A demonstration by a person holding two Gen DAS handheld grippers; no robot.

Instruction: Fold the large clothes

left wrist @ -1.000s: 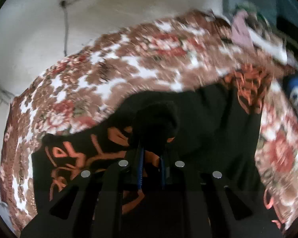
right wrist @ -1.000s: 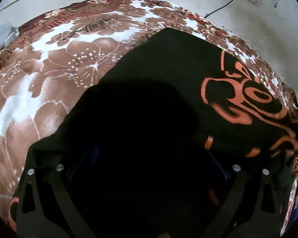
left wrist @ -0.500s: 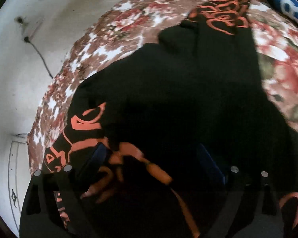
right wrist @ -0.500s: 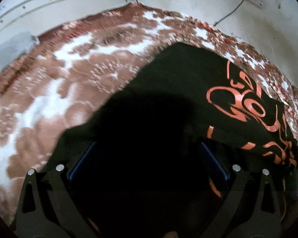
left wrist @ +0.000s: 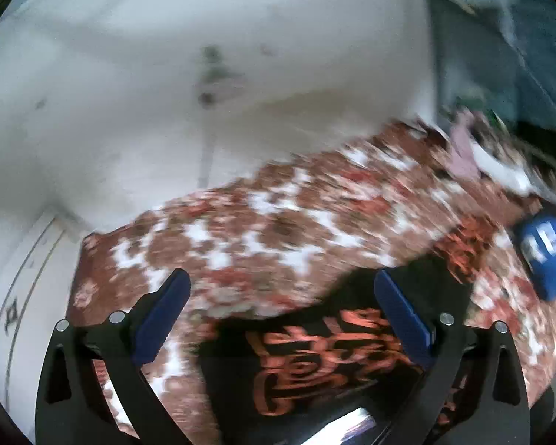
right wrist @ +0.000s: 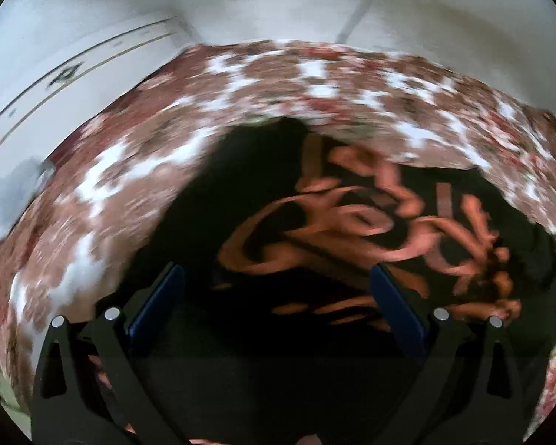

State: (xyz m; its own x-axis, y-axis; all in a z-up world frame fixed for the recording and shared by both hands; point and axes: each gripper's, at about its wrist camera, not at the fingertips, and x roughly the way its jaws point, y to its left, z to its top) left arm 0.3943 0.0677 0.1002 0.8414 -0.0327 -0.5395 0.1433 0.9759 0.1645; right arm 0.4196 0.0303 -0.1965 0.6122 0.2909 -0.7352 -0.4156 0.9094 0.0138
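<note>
My left gripper (left wrist: pixel 281 296) is opening, nothing between its jaws; the black garment (left wrist: pixel 315 356) lies below, lower centre. My right gripper (right wrist: pixel 276 289) gapes empty over the same cloth.

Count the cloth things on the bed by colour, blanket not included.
Black garment with orange print: 1
Blue item with white letters: 1
Pale pink and white pile at the far corner: too blurred to count
Total: 2 clear items

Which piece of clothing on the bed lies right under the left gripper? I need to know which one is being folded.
The black garment with orange lettering, under the left gripper; the blue one with white letters lies off to the right.
</note>
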